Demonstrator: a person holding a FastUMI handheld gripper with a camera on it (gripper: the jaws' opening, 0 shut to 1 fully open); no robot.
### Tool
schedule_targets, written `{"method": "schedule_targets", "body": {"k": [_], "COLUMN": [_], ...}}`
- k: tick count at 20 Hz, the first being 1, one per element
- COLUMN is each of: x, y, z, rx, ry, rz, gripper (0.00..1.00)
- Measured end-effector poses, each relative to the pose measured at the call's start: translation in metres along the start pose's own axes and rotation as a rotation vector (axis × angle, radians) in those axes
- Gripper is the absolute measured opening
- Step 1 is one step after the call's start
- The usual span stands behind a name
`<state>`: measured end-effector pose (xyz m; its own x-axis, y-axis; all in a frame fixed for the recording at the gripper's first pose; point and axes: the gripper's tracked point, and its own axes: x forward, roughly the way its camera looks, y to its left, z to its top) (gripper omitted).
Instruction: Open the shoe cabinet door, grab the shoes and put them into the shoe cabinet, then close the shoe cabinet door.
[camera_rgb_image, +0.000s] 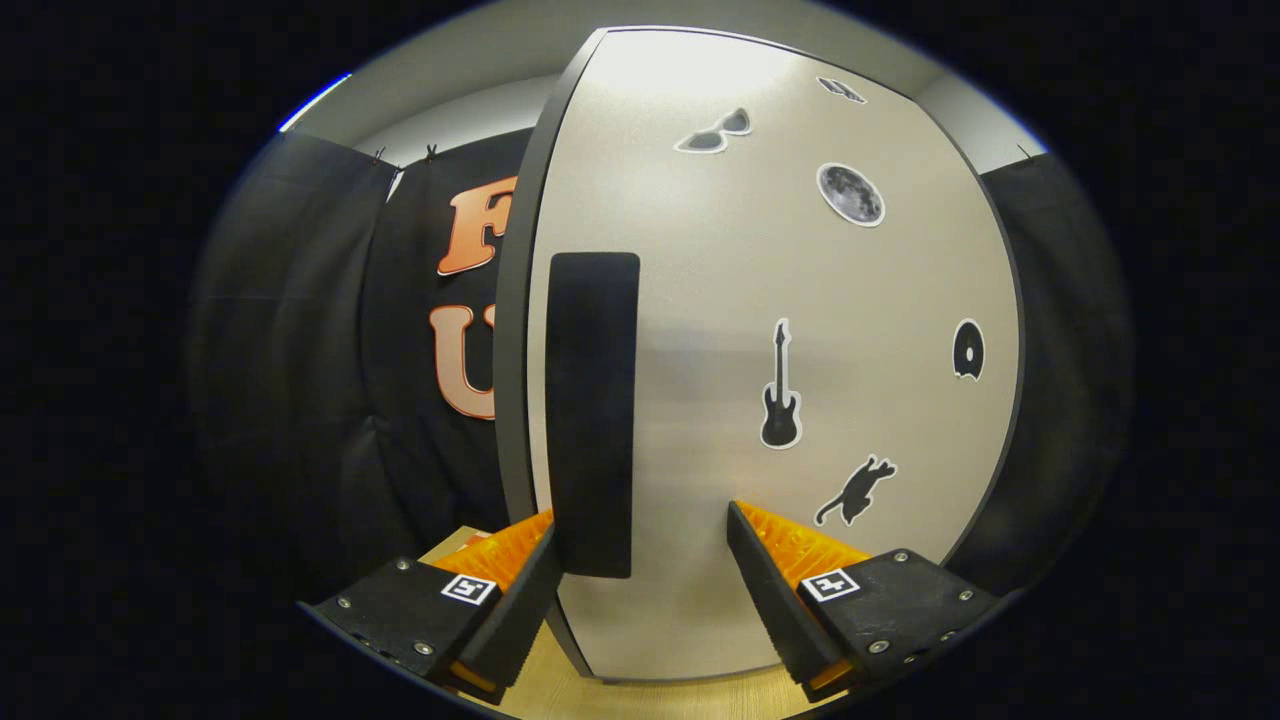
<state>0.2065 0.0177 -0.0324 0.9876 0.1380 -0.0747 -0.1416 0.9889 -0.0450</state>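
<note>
1. Fingers spread wide, that's what sits closest: the gripper (640, 560) gapes with nothing pressed between its pads, right up against the shoe cabinet door (800, 330).
2. Just ahead of the left finger stands a tall dark handle (592, 415), running upright along the door's left edge. Its lower end dips in beside that finger, and I can't tell whether they touch.
3. Door looks flush and closed from here. Stickers dot it beyond the fingers: a guitar (781, 388), a moon (851, 194), a cat (856, 491).
4. Shoes? Can't say from this angle whether they're inside.
5. So this fits two stages: lining up to pull the door open, or letting go after swinging it shut.
6. If it's a pull, I'd judge the handle should sit squarely between both fingers before closing, gripped mid-height, then drawn along the hinge's arc, not straight back.
7. Pale wooden surface (660, 698) lies under the fingers.
</note>
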Motion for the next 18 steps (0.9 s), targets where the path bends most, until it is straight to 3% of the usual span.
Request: {"method": "schedule_targets", "body": {"k": [8,18], "x": [-0.082,-0.240], "y": [-0.011,-0.054], "z": [0.011,0.007], "rx": [-0.010,-0.015], "ry": [-0.023,-0.006], "rz": [0.006,-0.031], "gripper": [0.95,0.96]}}
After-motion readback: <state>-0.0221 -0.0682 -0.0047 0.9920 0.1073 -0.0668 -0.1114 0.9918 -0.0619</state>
